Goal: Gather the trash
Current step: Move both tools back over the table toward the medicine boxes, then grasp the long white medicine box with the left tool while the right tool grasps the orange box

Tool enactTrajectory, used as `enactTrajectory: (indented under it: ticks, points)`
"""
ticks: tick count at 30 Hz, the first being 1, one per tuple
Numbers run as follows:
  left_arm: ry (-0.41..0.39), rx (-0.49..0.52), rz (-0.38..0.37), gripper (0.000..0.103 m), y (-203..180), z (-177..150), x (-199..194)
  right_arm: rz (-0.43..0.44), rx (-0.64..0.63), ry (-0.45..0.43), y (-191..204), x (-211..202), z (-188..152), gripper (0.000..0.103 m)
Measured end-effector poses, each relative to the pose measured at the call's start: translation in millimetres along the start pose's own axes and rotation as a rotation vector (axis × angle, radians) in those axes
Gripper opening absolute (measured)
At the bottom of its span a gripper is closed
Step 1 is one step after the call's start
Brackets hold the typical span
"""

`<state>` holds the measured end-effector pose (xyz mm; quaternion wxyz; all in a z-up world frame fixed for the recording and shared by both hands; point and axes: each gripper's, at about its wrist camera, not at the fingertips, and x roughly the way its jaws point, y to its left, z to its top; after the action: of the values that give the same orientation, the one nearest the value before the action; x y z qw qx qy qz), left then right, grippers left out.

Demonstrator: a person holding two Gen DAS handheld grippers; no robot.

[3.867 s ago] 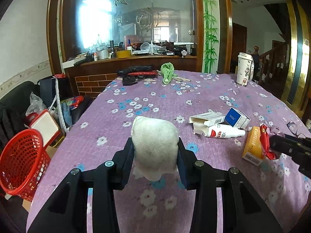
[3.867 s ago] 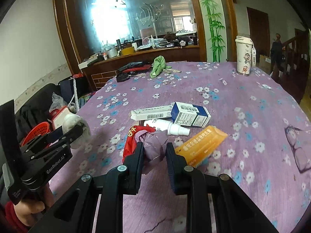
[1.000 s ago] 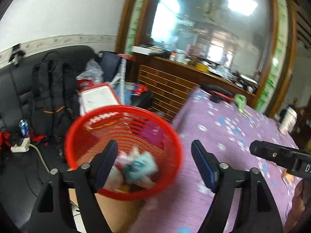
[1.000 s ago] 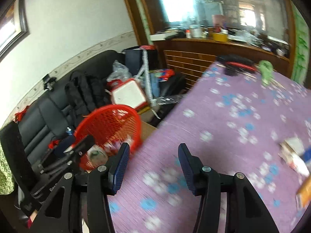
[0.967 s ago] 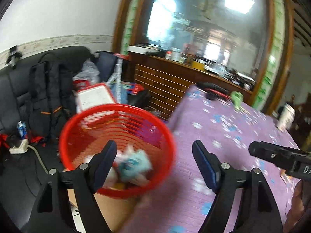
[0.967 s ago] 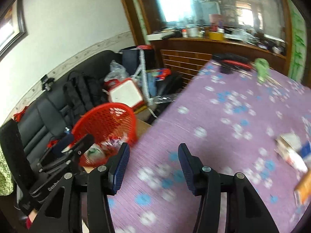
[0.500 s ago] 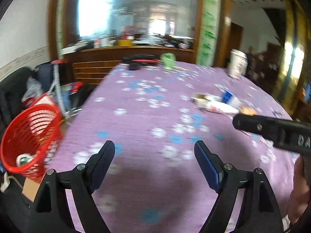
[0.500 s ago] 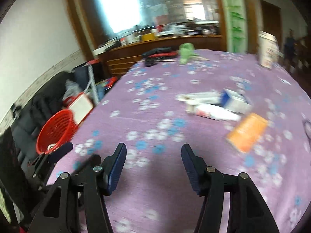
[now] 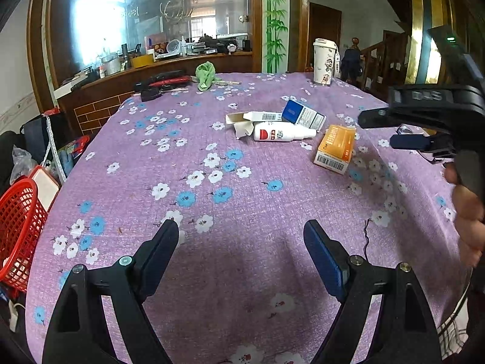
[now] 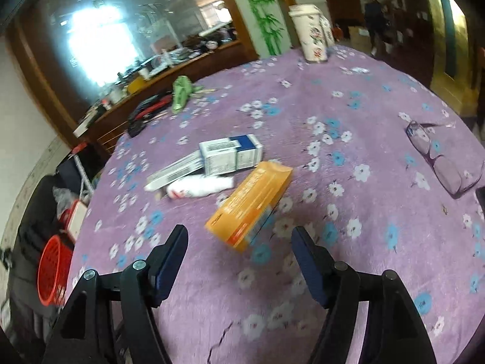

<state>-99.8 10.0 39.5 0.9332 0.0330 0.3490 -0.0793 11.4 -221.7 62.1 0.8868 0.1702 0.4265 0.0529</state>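
Hovering over purple worktop [image 9: 242, 273]: left claw [image 9: 241, 241] wide, empty; right claw [image 10: 239, 247] opening, empty, orange box [image 10: 250, 206] at 12 o'clock.

Daylit room, both fisheye views usable, right one softer.
Glare blows out the glass partition [image 9: 100, 27] at upper left. Left wrist view sharp; right wrist view motion-blurred, orange box [image 10: 251, 203] smeared. Soft shadows on tablecloth [image 9: 242, 182]. Edges bend, corners vignette black.
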Motion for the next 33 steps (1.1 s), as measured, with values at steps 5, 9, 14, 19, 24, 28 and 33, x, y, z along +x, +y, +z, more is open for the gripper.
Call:
enactTrajectory:
  ticks: [5,9,14,19,24,28,33]
  points:
    - [0.004,0.001,-0.001,0.083,5,2,-2,-0.097,-0.019,0.070,11,43,15,0.079]
    - [0.000,0.016,0.001,0.083,8,11,-6,-0.210,-0.090,0.076,23,62,16,0.079]
    - [0.013,0.044,-0.016,0.084,13,38,-5,-0.225,-0.122,0.070,17,66,13,0.074]
    - [0.049,0.110,-0.050,0.085,0,69,11,-0.192,-0.132,0.068,6,57,17,0.039]
    - [0.076,0.155,-0.044,0.086,-11,100,33,-0.085,-0.066,0.088,-5,54,19,0.051]
    - [0.109,0.114,-0.088,0.089,-3,131,58,-0.063,-0.062,0.062,3,52,21,0.069]
    - [0.217,0.118,-0.125,0.089,-1,156,119,-0.037,-0.010,0.000,-8,43,26,0.069]
